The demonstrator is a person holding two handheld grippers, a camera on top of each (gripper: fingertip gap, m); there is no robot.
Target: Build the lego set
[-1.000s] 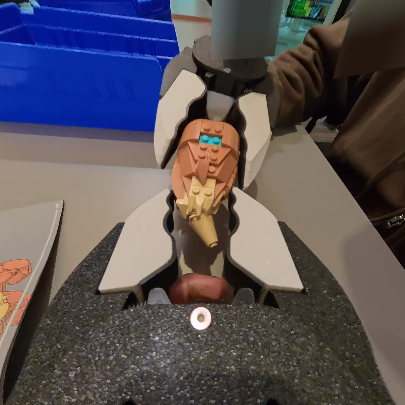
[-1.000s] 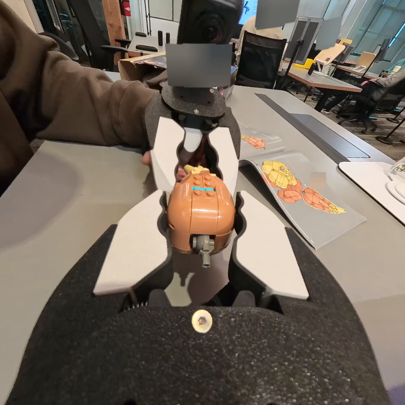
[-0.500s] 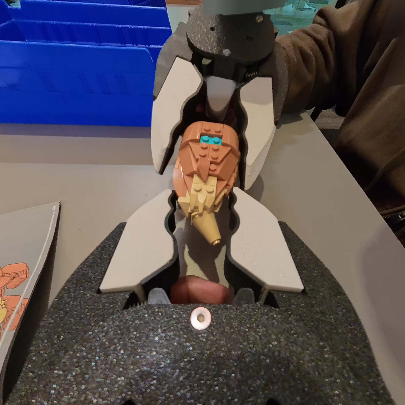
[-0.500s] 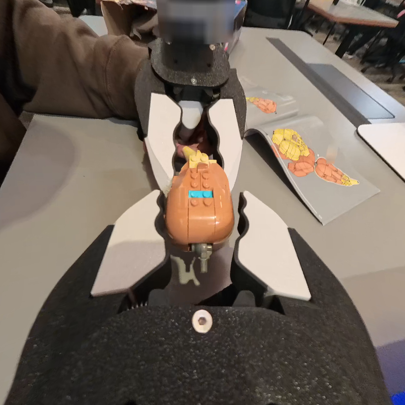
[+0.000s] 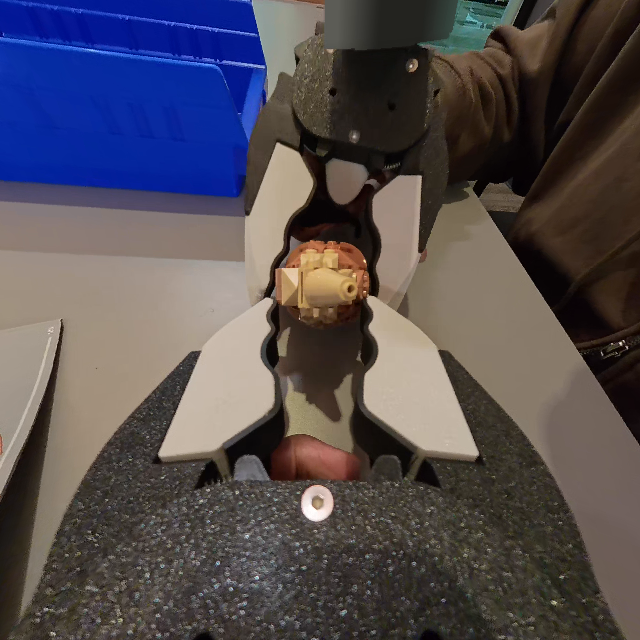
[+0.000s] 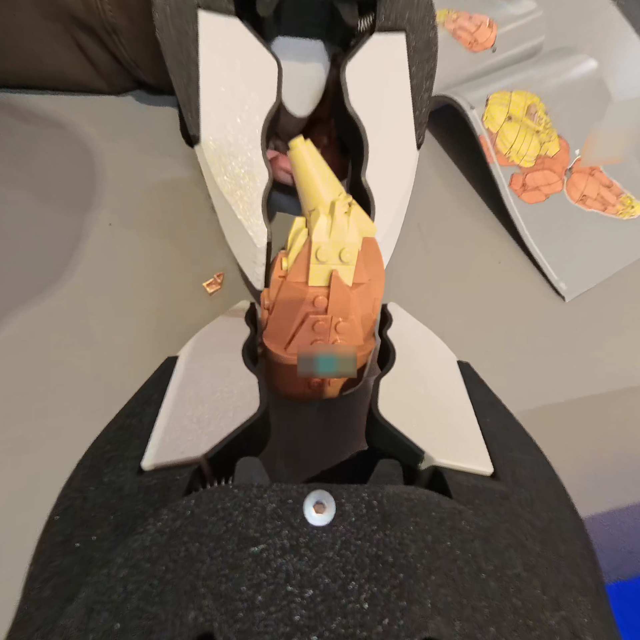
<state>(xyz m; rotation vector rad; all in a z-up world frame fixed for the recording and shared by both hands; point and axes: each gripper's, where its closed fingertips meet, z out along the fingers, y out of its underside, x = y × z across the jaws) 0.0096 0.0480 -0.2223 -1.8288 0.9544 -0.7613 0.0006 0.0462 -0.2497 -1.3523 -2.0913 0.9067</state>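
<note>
We see the model (image 6: 320, 322) held above the tabletop (image 6: 104, 329), its orange body clamped in the right tongs (image 6: 317, 311). Its tan cone points into the left tongs (image 5: 318, 304), whose tips flank it; whether these grip, we cannot tell. A small orange piece (image 6: 213, 282) lies beside them.

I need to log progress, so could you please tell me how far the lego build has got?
Done: an orange and tan lego piece stands assembled. In hand: the right gripper is shut on it, the left gripper open at its tip. Left: a loose small brick on the table.
</note>
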